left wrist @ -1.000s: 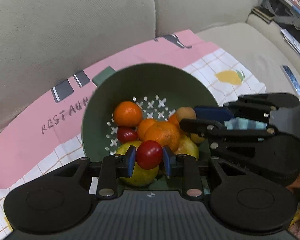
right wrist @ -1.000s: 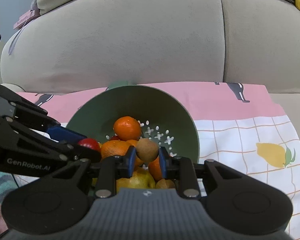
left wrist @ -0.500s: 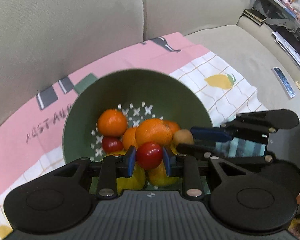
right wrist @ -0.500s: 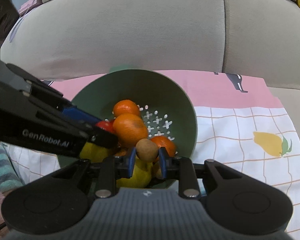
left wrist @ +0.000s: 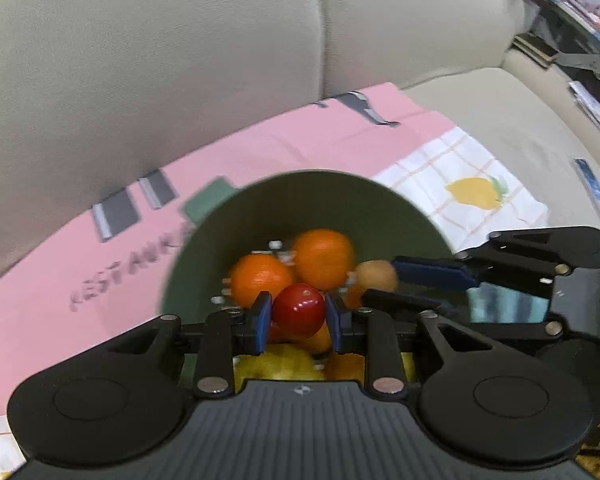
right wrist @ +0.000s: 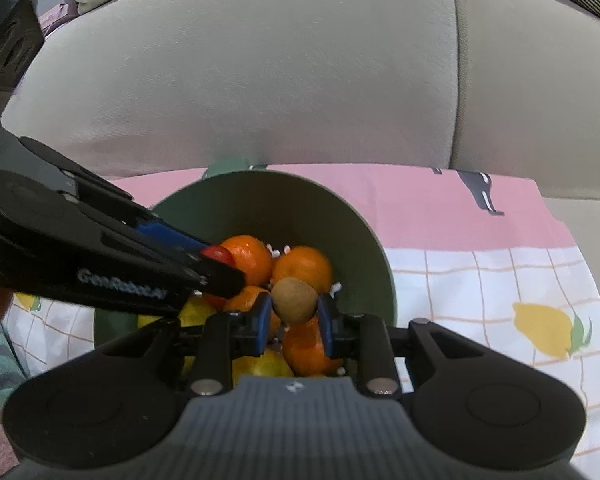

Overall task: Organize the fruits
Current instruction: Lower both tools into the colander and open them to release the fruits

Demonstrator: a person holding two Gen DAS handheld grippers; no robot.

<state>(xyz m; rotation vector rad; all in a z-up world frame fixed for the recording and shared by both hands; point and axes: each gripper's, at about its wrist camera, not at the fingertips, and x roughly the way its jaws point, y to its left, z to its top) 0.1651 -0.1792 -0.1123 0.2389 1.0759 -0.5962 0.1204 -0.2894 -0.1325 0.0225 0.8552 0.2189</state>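
A beige sofa point(left wrist: 180, 60) carries a pink-and-checked cloth point(right wrist: 480, 272) with a green perforated bowl point(left wrist: 320, 200) holding oranges point(left wrist: 324, 258) and yellow fruit. Angled down over the bowl, the left tool point(left wrist: 299, 316) clamps a red fruit point(left wrist: 299, 310); the right tool point(right wrist: 294, 318) clamps a brown kiwi point(right wrist: 294, 299). Only the right view shows the lettered side of the left tool.

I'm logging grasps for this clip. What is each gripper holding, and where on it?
The left gripper pinches a small red fruit across its sides; the right gripper pinches a small brown fruit likewise, both over the green bowl.
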